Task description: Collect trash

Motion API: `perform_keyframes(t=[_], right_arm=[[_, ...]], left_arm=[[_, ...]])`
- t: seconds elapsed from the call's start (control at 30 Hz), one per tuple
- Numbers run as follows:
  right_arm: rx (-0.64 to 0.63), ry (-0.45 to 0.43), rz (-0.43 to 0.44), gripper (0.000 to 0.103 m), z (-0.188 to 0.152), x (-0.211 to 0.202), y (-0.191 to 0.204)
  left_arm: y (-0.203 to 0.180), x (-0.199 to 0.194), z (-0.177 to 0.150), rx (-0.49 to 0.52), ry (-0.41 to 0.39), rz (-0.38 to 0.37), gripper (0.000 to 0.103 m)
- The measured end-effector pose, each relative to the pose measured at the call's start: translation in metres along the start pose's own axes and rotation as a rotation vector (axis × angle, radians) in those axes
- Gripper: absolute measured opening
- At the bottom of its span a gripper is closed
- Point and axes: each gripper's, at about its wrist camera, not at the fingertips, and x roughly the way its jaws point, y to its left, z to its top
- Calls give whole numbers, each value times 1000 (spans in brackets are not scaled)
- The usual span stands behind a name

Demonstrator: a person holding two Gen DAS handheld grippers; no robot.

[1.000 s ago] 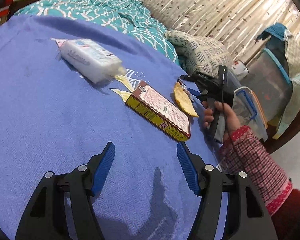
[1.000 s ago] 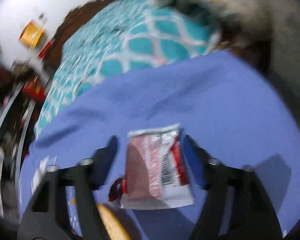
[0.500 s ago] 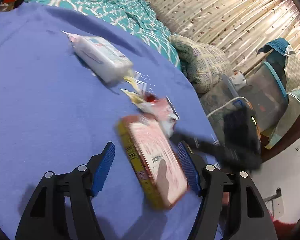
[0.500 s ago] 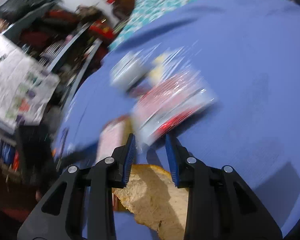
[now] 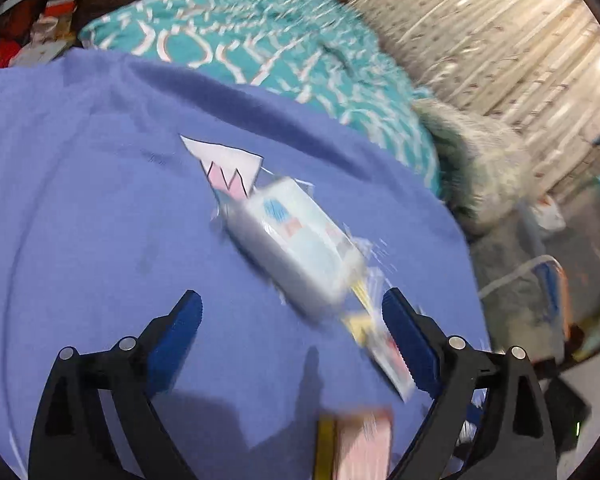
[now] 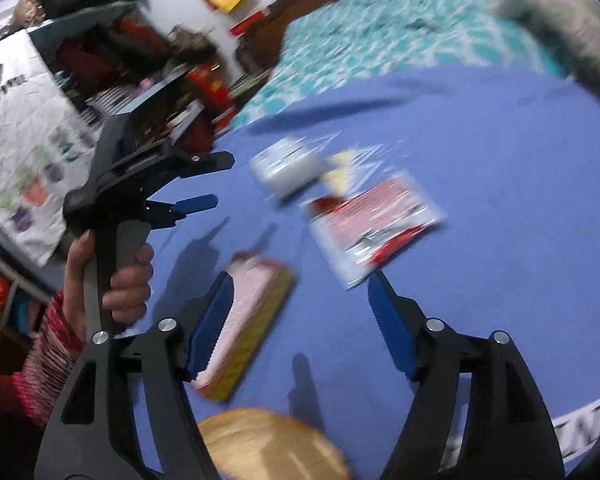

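Trash lies on a blue blanket (image 5: 80, 200). A white tissue pack (image 5: 296, 240) lies just past my left gripper (image 5: 292, 308), whose jaws are opening with nothing pressed between them. Beyond the pack is a white paper scrap (image 5: 224, 164). Yellow wrapper bits (image 5: 360, 320) and a red-and-white wrapper (image 5: 392, 356) lie by the left gripper's right finger. A flat box (image 6: 252, 320) lies beside the left finger of my right gripper (image 6: 300, 284), which is opening and empty. The red-and-white wrapper (image 6: 376, 220) lies flat ahead of it. A tan round piece (image 6: 268, 448) sits under it.
A teal patterned bedspread (image 5: 260, 32) and a grey pillow (image 5: 476, 168) lie beyond the blanket. Clear plastic bins (image 5: 556, 272) stand off the right edge. In the right wrist view, cluttered shelves (image 6: 140, 60) and a white paper bag (image 6: 20, 140) stand behind the hand (image 6: 120, 280) that holds the left gripper (image 6: 214, 180).
The right gripper swung left with the red-and-white wrapper, then opened; the wrapper now lies on the blanket. The left gripper moved forward past the box to the tissue pack and opened wider.
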Motion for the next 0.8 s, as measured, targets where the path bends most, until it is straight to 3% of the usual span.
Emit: perform_keyframes(t=[0.1,0.13,0.17,0.2,0.3,0.4,0.57,0.7,0.8], right_arm=[[85,-1,1,72,3,2,-25],[104,0,3,72,2,3,-29],[125,3,4,72,3,5,-35],[135,4,1,72,2,6,-40],[139,15,-8,72,9,15,-44],[132,32,-7,74,19,25,-45],[127,56,-18,74,32,42,-43],[167,45,20,74,25,29,-45],[175,27,38,73,9,6,-44]], left_arm=[[8,32,24,-44,51,24,82],[5,39,29,-37,17,51,75],[1,45,30,-6,22,56,49],[-4,50,29,23,35,53,49],[-23,44,20,132,-27,86,38],[-22,30,7,129,-20,37,34],[-1,-35,-29,109,-90,-39,34],[39,-103,-61,77,-145,-77,34],[63,-147,-89,93,-144,-84,34]])
